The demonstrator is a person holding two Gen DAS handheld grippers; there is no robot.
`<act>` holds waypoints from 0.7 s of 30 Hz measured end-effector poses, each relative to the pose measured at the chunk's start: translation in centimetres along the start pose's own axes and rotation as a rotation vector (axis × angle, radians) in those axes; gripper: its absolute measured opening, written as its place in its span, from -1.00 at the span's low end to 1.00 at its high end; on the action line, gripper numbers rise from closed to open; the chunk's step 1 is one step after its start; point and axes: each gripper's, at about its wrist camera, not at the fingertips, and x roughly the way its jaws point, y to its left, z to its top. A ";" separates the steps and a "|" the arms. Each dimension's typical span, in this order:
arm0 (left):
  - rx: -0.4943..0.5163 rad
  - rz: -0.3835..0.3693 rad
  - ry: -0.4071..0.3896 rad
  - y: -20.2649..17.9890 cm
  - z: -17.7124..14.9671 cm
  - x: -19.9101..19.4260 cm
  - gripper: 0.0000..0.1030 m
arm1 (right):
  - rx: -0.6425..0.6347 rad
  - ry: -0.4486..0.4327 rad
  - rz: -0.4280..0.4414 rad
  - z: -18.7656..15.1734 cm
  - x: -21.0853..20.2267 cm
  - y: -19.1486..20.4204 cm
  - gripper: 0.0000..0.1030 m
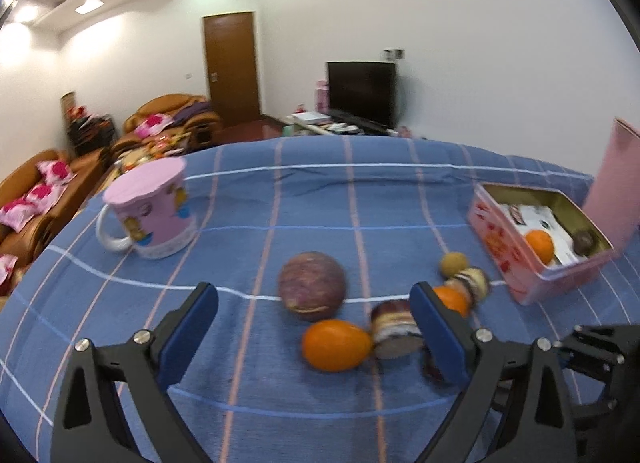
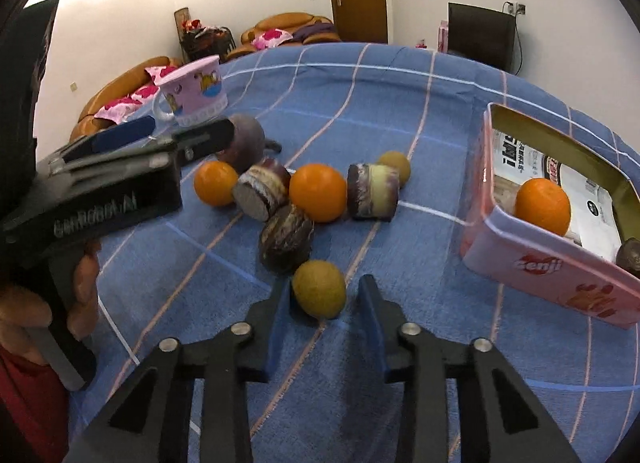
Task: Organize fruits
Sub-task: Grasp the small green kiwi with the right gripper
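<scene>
On the surface [image 2: 440, 83], under a blue checked cloth, from the jaws outward:

- Right gripper [image 2: 322, 291]: jaws narrow, closed about a small yellow-brown fruit [image 2: 319, 289]. The left pad touches it, the right pad sits hard by its other side, and the grip lies at the very tips.
- Left gripper [image 1: 312, 295]: jaws wide, holding nothing, tilted down over the pile, with a large purple fruit [image 1: 312, 286] between and beyond the tips.
- Dark banded piece [image 2: 286, 239]: just behind the held fruit, touching or nearly touching it.
- Loose oranges: one [image 2: 318, 192] mid-pile and one [image 2: 215, 183] further left, with two more banded pieces wedged against them.
- Second yellow-brown fruit [image 2: 396, 167]: at the far edge of the pile.
- Pink tin [image 2: 540, 275]: lid up, to the right and well apart from the pile. It already holds an orange [image 2: 542, 206] and a dark fruit [image 2: 630, 257].
- Pink mug [image 1: 148, 215]: far left, apart from everything.

Hazards, as judged:
- A round fruit pinched at the tips may squirt forward into the pile and set the oranges rolling.
- A low carry could clip the tin's near wall and knock the fruit loose.
- The left jaws' right finger stands close to the pile, so any drift may nudge pieces away.
- Most fruit is still loose, so the task looks early.
</scene>
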 end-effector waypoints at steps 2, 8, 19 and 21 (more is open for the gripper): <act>0.018 -0.023 -0.002 -0.5 -0.1 -0.1 0.90 | -0.002 -0.001 0.007 0.0 0.1 0.1 -0.45; 0.029 -0.195 0.009 -1.3 -0.1 -0.6 0.65 | 0.077 -0.117 -0.011 0.0 -2.2 -2.3 -0.45; 0.210 -0.311 0.137 -7.1 -1.4 0.6 0.26 | 0.118 -0.271 -0.168 0.3 -5.6 -6.1 -0.45; 0.227 -0.294 0.156 -7.7 -1.6 0.8 0.02 | 0.115 -0.276 -0.157 0.3 -5.7 -6.2 -0.45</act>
